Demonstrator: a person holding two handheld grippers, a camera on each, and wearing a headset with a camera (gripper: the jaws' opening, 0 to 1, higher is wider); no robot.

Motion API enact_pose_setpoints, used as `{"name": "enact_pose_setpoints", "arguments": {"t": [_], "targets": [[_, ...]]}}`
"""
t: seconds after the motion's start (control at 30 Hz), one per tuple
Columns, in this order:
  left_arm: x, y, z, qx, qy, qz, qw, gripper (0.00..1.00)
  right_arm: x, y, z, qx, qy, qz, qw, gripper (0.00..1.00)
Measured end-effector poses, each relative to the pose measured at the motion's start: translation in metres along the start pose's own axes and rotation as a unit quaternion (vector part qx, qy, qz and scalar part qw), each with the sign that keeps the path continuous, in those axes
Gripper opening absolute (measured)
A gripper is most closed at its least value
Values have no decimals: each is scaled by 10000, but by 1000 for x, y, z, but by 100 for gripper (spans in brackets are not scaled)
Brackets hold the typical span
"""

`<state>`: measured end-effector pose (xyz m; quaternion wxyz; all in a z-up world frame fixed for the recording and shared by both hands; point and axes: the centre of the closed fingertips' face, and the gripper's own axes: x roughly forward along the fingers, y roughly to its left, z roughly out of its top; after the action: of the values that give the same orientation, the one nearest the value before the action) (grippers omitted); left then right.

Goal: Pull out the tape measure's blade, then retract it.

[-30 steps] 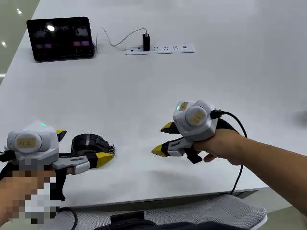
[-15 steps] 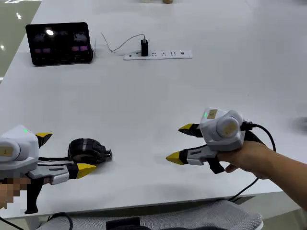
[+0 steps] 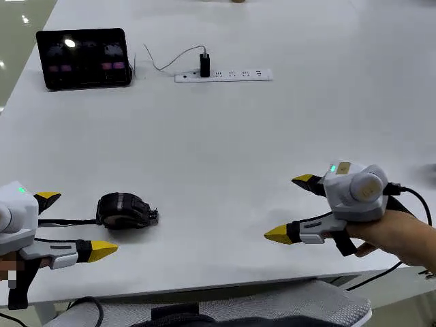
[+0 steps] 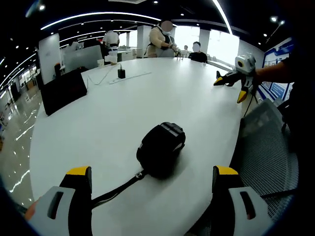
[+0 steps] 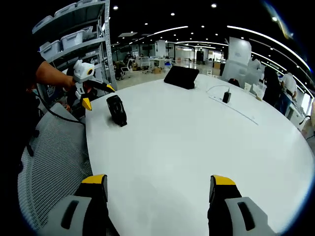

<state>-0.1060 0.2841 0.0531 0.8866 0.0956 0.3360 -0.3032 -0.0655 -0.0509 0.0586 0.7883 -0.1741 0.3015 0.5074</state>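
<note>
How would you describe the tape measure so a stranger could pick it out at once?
Start at the big white table and go to its near edge, on the left, just ahead of the left gripper. The tape measure lies there: a small, rounded black case with a dark strap, unlike the flat black tablet and white power strip on the far side.

The tape measure (image 3: 126, 210) is laid near left on the table (image 3: 272, 129), just right of the left gripper (image 3: 80, 223); tablet (image 3: 85, 58) and power strip (image 3: 225, 75) are set far behind it.
</note>
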Motion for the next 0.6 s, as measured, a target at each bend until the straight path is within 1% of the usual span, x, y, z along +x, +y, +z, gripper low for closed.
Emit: {"name": "enact_pose_setpoints", "arguments": {"t": [0.03, 0.07, 0.1, 0.17, 0.2, 0.3, 0.37, 0.43, 0.53, 0.6], "targets": [[0, -2, -3, 10, 69, -72, 9999, 99, -2, -3, -3, -57, 14, -48, 10000, 86], [0, -5, -6, 131, 149, -136, 9997, 99, -5, -7, -8, -69, 67, -103, 9999, 86], [0, -6, -7, 177, 173, -173, 9995, 99, -7, -9, -11, -27, 86, -123, 9999, 86], [-1, -6, -9, 223, 207, -167, 9994, 99, -12, -13, -16, 50, 69, -146, 9999, 89], [-2, -5, -9, 213, 217, -169, 9994, 99, -15, -11, -16, 67, 70, -169, 9998, 91], [-5, 0, -6, 131, 166, -145, 9997, 99, -22, -15, -25, 138, 75, -210, 9997, 93], [-6, 4, -3, 85, 117, -92, 9999, 99, -28, -12, -27, 172, 81, -227, 9996, 95], [-8, 6, -1, 50, 81, -90, 9999, 99, -32, -14, -33, 232, 103, -244, 9994, 97], [-9, 8, 3, 70, 18, -38, 10000, 99, -40, -19, -34, 504, 10, -301, 9983, 99], [-9, 9, 2, 62, 58, -44, 10000, 99, -46, -23, -36, 536, -12, -380, 9978, 99]]}}
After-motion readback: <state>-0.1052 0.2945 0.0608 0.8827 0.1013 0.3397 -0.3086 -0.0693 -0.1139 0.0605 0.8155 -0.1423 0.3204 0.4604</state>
